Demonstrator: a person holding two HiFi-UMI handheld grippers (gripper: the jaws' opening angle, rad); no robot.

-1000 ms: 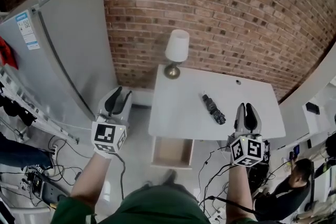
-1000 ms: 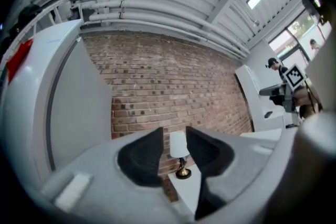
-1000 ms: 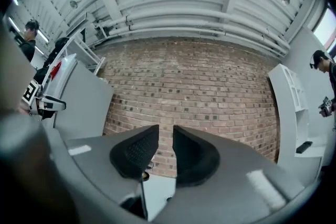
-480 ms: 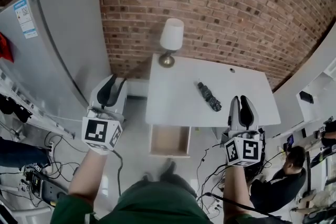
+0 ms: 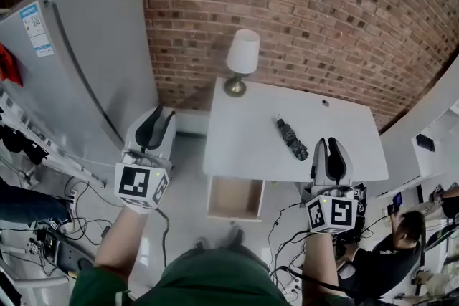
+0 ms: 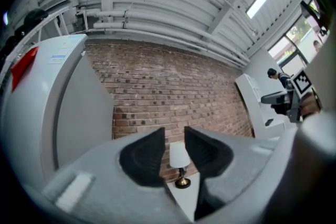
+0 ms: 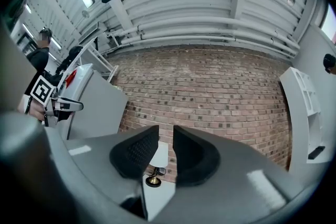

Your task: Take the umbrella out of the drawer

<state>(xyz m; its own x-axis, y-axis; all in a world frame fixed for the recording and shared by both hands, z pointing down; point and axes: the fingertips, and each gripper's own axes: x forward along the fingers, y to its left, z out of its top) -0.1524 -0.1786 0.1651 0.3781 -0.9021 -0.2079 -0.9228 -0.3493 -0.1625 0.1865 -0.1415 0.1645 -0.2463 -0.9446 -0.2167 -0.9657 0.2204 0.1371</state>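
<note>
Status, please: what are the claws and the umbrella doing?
Left gripper empty, jaws closing; right gripper open, empty. Umbrella lies on table, drawer open. Only a lamp nearby, apart.

Against the brick wall (image 5: 308, 11), the surface (image 5: 240, 154); to its left, the fridge (image 5: 93, 61), also backed to the wall. On the surface, at the back left corner, the lamp (image 5: 242, 61); right of centre and well apart from it, the umbrella (image 5: 291, 140). Under the front edge, left of middle, the drawer (image 5: 235, 198), standing open. On the floor (image 5: 188, 183) at far left, cables (image 5: 43, 226); at lower right, a person (image 5: 391, 254).
</note>
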